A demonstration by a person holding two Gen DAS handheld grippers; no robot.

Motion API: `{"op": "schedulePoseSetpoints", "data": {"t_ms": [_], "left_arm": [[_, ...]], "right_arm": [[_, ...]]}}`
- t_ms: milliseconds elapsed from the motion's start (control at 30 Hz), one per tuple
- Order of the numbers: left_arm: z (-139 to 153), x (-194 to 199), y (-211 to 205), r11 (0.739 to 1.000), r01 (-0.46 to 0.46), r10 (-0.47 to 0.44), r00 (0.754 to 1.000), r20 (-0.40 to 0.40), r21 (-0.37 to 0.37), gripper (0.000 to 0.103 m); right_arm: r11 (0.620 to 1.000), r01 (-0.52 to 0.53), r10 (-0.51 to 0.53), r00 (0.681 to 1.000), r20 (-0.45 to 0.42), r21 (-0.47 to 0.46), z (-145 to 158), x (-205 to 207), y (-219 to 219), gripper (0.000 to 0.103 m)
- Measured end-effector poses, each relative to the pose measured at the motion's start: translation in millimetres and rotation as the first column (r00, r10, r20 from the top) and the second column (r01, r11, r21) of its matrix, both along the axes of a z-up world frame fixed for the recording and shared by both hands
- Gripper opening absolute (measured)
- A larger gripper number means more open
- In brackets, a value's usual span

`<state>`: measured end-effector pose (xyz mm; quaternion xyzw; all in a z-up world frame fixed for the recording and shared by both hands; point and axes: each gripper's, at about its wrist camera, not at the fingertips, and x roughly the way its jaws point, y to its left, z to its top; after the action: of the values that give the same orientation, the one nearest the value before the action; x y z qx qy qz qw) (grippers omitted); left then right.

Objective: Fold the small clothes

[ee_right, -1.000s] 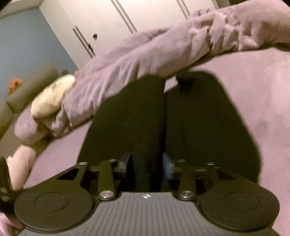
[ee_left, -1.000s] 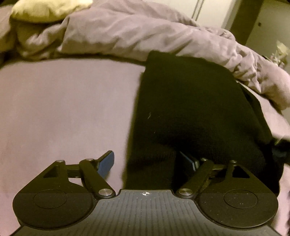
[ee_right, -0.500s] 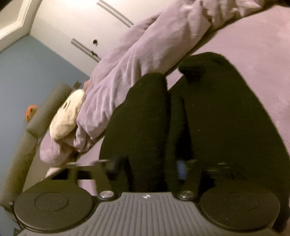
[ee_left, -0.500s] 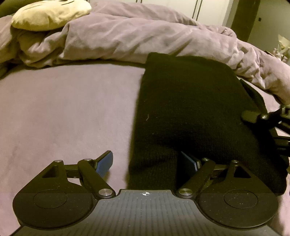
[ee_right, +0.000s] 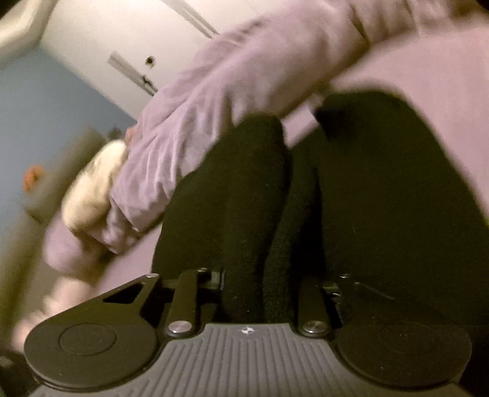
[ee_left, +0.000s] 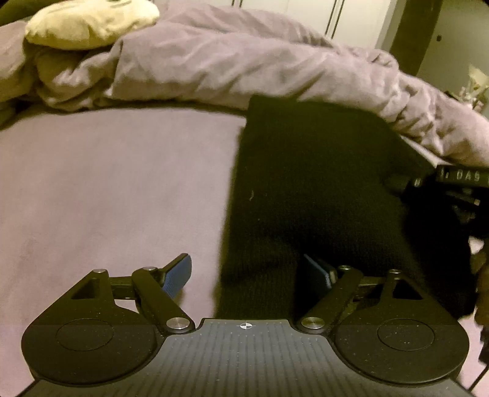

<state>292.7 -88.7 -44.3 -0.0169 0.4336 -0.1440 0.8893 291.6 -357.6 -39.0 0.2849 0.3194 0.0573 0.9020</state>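
Left fingers: we saw the left gripper [ee_left: 247, 271] spread wide, two blue pads [ee_left: 178, 276] apart, one over the bedsheet [ee_left: 107, 189], the other over the black knit garment [ee_left: 311, 183]; nothing was pinched.
Right fingers: the right gripper [ee_right: 259, 287] had just been closing, and its jaws stood narrow with a raised fold of the black knit garment [ee_right: 253, 213] bunched between them (the pads themselves were hidden by the cloth).
Count: we counted one garment, two grippers, one rumpled lilac duvet [ee_left: 244, 61], one cream plush toy [ee_left: 88, 24].
Garment's place: it lay flat on the bedsheet, its far end touching the duvet.
Only in left view: the right gripper's body at the garment's right edge.
Only in right view: a blue wall [ee_right: 39, 100], white closet doors [ee_right: 122, 39].
Writing: we read "DAS" [ee_left: 467, 176] on that body; the rest was cut off.
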Motion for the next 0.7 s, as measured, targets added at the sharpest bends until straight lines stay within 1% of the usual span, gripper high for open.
{"op": "schedulePoseSetpoints", "data": {"t_ms": [67,100,133,200,267,367,400,467,500,533,600,633,667,700], "left_arm": [[12,-5,4,1.0,-0.002,0.002,1.0,0.03,-0.005,0.084],[18,-6,5,1.0,0.0,0.0,0.999,0.049,-0.004,0.084],[24,-8,5,1.0,0.005,-0.005,0.998,0.069,0.002,0.084],[32,-7,4,1.0,0.01,-0.011,0.995,0.102,0.012,0.084],[35,-3,-1,1.0,0.013,-0.014,0.994,0.11,0.016,0.084],[30,4,-18,0.999,0.035,-0.036,0.995,0.093,0.014,0.084],[27,6,-26,0.999,0.05,-0.052,0.994,0.091,0.019,0.084],[18,9,-42,0.996,0.075,-0.079,0.992,0.103,0.042,0.087],[12,11,-47,0.995,0.084,-0.089,0.991,0.096,0.053,0.089],[6,12,-51,0.994,0.088,-0.093,0.992,0.08,0.061,0.089],[-2,15,-53,0.99,0.092,-0.099,0.993,0.061,0.103,0.092],[-5,14,-52,0.988,0.095,-0.104,0.993,0.064,0.124,0.093],[-4,14,-49,0.987,0.103,-0.112,0.991,0.068,0.127,0.093],[-2,14,-46,0.986,0.11,-0.119,0.991,0.064,0.123,0.093]], "right_arm": [[0.996,-0.002,0.01,0.996,0.086,-0.091,29,-7,5,0.022],[0.988,0.003,0.016,0.992,0.123,-0.152,43,-11,7,0.022],[0.976,0.017,0.017,0.988,0.153,-0.216,53,-16,8,0.022],[0.948,0.067,-0.007,0.982,0.188,-0.312,62,-25,4,0.022],[0.934,0.118,-0.055,0.98,0.191,-0.337,59,-32,-8,0.022],[0.903,0.175,-0.12,0.98,0.16,-0.393,34,-39,-26,0.022],[0.905,0.177,-0.138,0.982,0.125,-0.387,17,-38,-34,0.022],[0.908,0.134,-0.132,0.991,0.033,-0.398,-17,-29,-44,0.023],[0.912,0.129,-0.128,0.991,0.028,-0.389,-34,-28,-50,0.025],[0.926,0.15,-0.14,0.989,0.054,-0.345,-42,-33,-59,0.027],[0.957,0.165,-0.153,0.986,0.068,-0.241,-37,-35,-73,0.032],[0.967,0.165,-0.156,0.986,0.058,-0.193,-31,-37,-80,0.04],[0.975,0.157,-0.15,0.987,0.054,-0.156,-25,-40,-85,0.05],[0.977,0.165,-0.157,0.985,0.071,-0.132,-19,-46,-90,0.054]]}}
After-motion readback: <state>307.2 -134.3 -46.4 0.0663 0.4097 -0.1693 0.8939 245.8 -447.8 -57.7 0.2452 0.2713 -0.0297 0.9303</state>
